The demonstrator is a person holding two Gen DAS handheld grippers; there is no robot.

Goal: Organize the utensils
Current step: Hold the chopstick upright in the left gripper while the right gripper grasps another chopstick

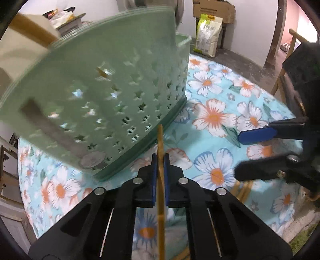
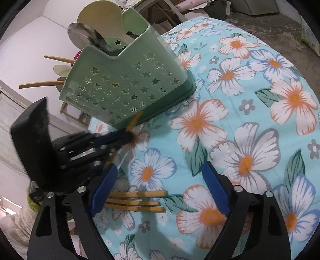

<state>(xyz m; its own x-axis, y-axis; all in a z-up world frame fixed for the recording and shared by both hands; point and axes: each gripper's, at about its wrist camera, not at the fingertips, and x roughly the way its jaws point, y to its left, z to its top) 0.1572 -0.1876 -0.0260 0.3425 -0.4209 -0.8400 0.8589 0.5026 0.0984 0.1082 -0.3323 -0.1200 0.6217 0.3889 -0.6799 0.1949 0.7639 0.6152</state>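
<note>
Floral tablecloth [image 2: 230, 84] | left gripper [image 1: 160, 160] clamps chopstick [image 1: 161, 200] | right gripper [image 2: 160, 180] agape | no legible writing

Lived-in home, prob. a dining/storage corner: round desk w/ floral cloth [image 2: 250, 112], green utensil caddy [image 2: 124, 88] w/ spoons & chopsticks, rice sack [image 1: 208, 36] on bare concrete floor, cardboard box [image 1: 212, 9] above it, wooden chair [image 1: 284, 80], plain white walls, clutter behind.
</note>
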